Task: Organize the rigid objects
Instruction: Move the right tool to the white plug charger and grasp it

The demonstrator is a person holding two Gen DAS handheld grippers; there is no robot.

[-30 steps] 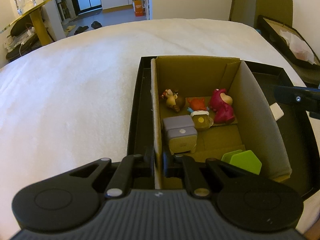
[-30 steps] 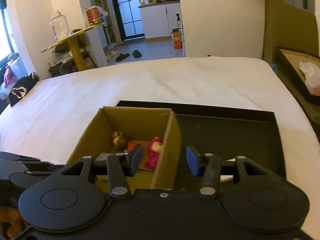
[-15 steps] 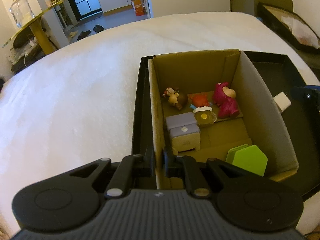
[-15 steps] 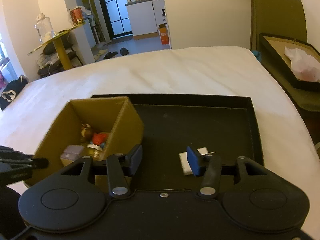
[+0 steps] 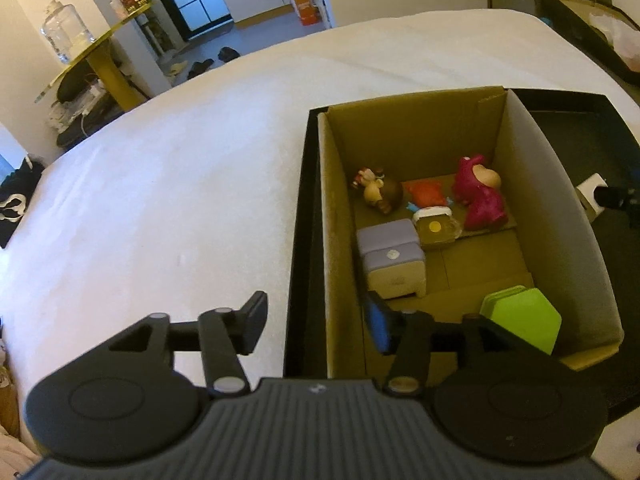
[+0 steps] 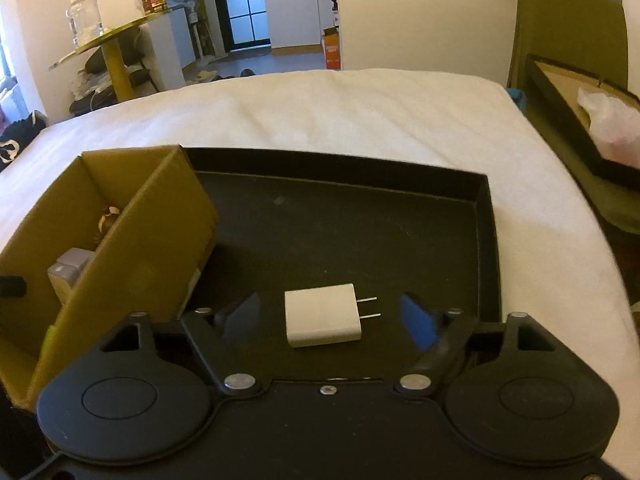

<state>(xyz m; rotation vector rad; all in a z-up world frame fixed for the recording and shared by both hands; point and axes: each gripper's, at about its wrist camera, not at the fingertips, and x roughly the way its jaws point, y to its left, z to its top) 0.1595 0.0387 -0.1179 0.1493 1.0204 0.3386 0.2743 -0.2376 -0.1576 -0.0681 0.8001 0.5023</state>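
White charger (image 6: 323, 316) out on the tray, everything else already boxed

The charger's a small white plug block lying flat on the black tray (image 6: 360, 216), prongs pointing right, just right of the cardboard box (image 5: 560, 216). Inside the box: pink bear figure (image 5: 480, 196), brown-haired doll head (image 5: 382, 194), purple-and-cream block (image 5: 394, 258), and green hexagon pieces (image 5: 520, 320) leaning at the near right corner.

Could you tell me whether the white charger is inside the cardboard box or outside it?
Outside: the white charger lies on the black tray, right of the cardboard box.
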